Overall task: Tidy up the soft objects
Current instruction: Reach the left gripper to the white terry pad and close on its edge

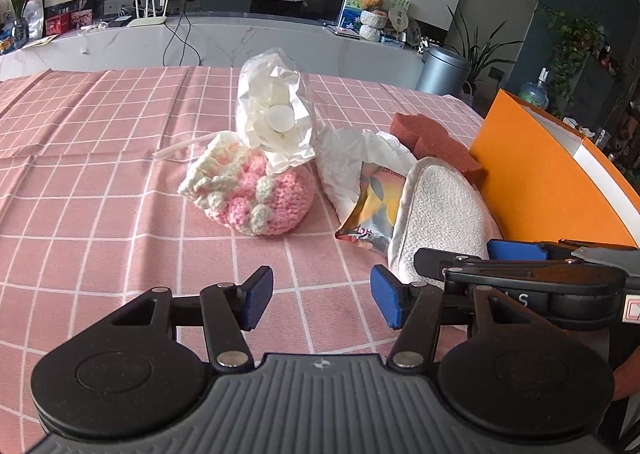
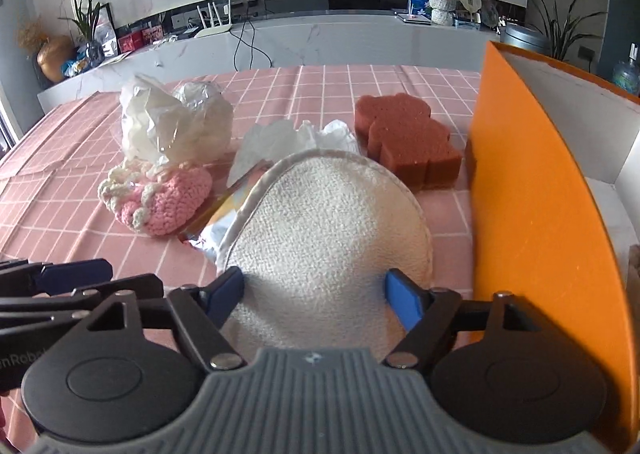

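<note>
A white oval terry pad (image 2: 328, 221) lies on the pink checked tablecloth (image 2: 60, 213), and its near end sits between the fingers of my open right gripper (image 2: 316, 296). The blue pads do not visibly squeeze it. A foil snack packet (image 2: 224, 221) is partly tucked under the pad's left edge. Behind it are crumpled white paper (image 2: 296, 137), a brown sponge (image 2: 408, 133), a pink and white crochet pouch (image 2: 160, 197) and a clear bag of white pads (image 2: 176, 125). My left gripper (image 1: 322, 300) hangs open over bare cloth, left of the terry pad (image 1: 436, 209), in front of the pouch (image 1: 256, 193).
An open orange box (image 2: 532, 213) with a white inside stands upright along the right side, close to my right gripper. Beyond the table's far edge are a white TV console (image 1: 240, 37), a metal bin (image 1: 440, 69) and potted plants.
</note>
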Tool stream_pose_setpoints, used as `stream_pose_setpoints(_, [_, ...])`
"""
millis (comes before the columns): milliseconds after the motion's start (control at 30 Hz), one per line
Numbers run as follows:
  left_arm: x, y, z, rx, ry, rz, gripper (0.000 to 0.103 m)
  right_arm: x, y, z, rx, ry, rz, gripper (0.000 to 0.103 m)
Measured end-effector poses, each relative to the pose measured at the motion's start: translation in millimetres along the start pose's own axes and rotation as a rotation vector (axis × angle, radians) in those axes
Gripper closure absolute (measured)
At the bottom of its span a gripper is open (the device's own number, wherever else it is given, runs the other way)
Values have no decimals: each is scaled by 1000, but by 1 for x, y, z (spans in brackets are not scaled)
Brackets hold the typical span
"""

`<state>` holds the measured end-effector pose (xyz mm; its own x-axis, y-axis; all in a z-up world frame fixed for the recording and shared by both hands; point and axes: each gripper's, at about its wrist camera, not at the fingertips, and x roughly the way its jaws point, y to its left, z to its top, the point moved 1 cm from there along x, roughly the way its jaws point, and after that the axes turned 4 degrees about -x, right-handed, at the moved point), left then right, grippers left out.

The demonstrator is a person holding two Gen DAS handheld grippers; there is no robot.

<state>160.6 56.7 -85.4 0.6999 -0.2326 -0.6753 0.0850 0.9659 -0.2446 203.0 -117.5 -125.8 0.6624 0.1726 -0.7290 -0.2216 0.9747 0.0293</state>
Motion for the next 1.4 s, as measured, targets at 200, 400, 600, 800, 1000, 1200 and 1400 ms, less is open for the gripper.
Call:
stream_pose_setpoints(200, [4,-4,-3,-3,17,-9,37,-14,2,-8,-14,-12,17,58])
stream_pose_setpoints(400, [-7,-8,-7,-5,21,-25,37,-35,14,-19,-105,-36,38,91])
stream_pose_setpoints(600, [-31,-10,-11,-29,4,-51,37,-45,36,-33,-175,-31,150,92])
stream_pose_setpoints(800, [-50,-8,-21,-49,12,-41,37,-41,58,-36,-167,-10,286,92])
stream_pose_setpoints(1000, [-58,1,-23,-93,20,-1,37,-41,72,-38,-207,-18,318,66])
stream_pose_setpoints(1200, [-66,0,-22,-140,13,-21,34,-75,60,-38,-278,-91,263,45])
stream_pose_setpoints(1400, [-58,-17,-20,-128,41,-47,21,-86,36,-44,-330,-105,59,41])
